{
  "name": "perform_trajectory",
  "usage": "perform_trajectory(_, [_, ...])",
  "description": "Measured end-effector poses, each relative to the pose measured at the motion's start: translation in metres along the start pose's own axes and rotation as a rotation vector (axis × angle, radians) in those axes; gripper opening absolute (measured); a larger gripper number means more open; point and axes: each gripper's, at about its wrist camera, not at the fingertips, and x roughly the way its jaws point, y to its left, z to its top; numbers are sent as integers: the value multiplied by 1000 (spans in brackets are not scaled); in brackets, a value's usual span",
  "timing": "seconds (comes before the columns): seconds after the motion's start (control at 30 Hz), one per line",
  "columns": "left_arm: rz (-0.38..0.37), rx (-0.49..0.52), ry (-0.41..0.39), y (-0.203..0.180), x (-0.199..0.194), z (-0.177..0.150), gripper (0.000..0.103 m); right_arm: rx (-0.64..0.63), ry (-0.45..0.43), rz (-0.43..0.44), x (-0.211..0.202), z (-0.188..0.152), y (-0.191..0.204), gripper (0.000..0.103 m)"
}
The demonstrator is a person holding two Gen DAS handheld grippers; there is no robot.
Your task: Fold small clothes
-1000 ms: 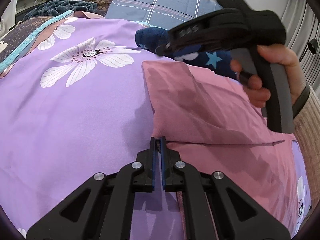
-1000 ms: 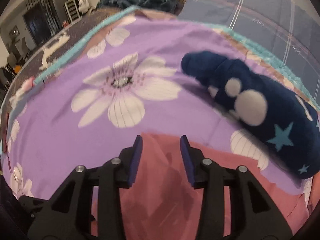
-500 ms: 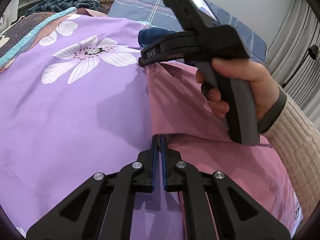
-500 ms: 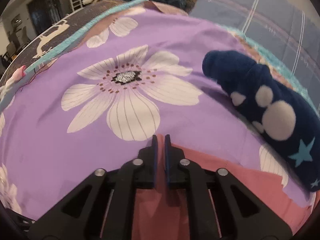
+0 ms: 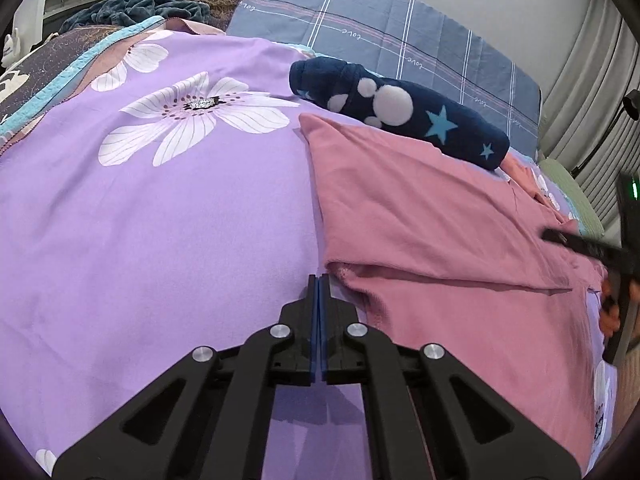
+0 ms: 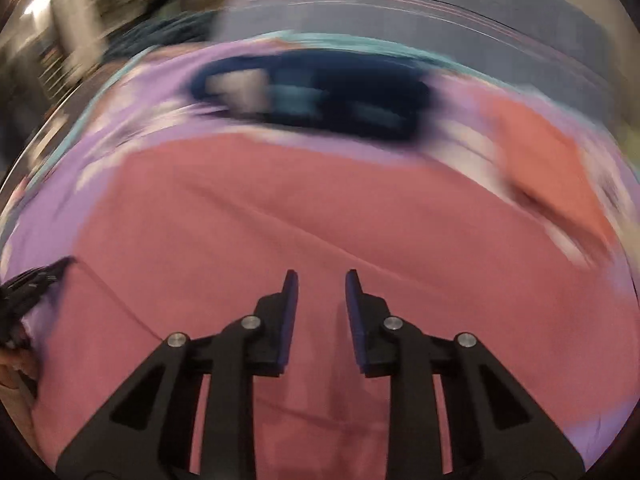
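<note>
A pink garment [image 5: 432, 232] lies partly folded on the purple flowered bedspread [image 5: 160, 220], with a fold line across its near part. My left gripper [image 5: 319, 280] is shut, its tips just left of the garment's near left corner, with no cloth seen between them. My right gripper [image 6: 318, 280] is open and empty above the middle of the pink garment [image 6: 320, 208]; that view is motion-blurred. The right gripper also shows at the far right edge of the left wrist view [image 5: 592, 248], held in a hand.
A rolled dark blue garment [image 5: 400, 108] with white dots and blue stars lies behind the pink one; it also shows blurred in the right wrist view [image 6: 320, 92]. A grey-blue checked pillow [image 5: 400, 28] lies beyond it. Dark clothes [image 5: 136, 8] are heaped at the far left.
My right gripper has opened, let go of the garment's far corner and swung away to the right. My left gripper has stayed shut and now sits just off the garment's near corner.
</note>
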Motion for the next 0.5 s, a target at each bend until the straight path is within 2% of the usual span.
perform_trajectory(0.07, [-6, -3, 1, 1, 0, 0, 2, 122, -4, -30, -6, -18, -51, 24])
perform_trajectory(0.13, [-23, -15, -1, 2, -3, 1, 2, 264, 7, 34, -6, -33, -93, 21])
perform_trajectory(0.17, [-28, -25, -12, 3, -7, 3, 2, 326, -8, 126, -7, -40, -107, 23])
perform_trajectory(0.23, [-33, -35, -39, 0, -16, 6, 6, 348, -31, 191, -10, -45, -115, 30])
perform_trajectory(0.27, [-39, -43, -59, -4, -23, 10, 13, 332, -42, 208, -11, -44, -113, 40])
perform_trajectory(0.3, [-38, -44, -74, -8, -27, 14, 15, 316, -43, 221, -10, -43, -112, 48])
perform_trajectory(0.33, [-32, -35, -90, -17, -31, 19, 16, 298, -39, 230, -8, -41, -108, 48])
perform_trajectory(0.4, [-33, -4, -95, -34, -30, 29, 16, 230, -32, 171, 0, -36, -92, 3])
perform_trajectory(0.47, [-43, 57, -89, -58, -22, 36, 17, 213, -81, 105, -7, -30, -83, 1])
perform_trajectory(0.5, [-12, 101, -84, -68, -16, 38, 19, 217, -121, 97, -14, -30, -85, 1])
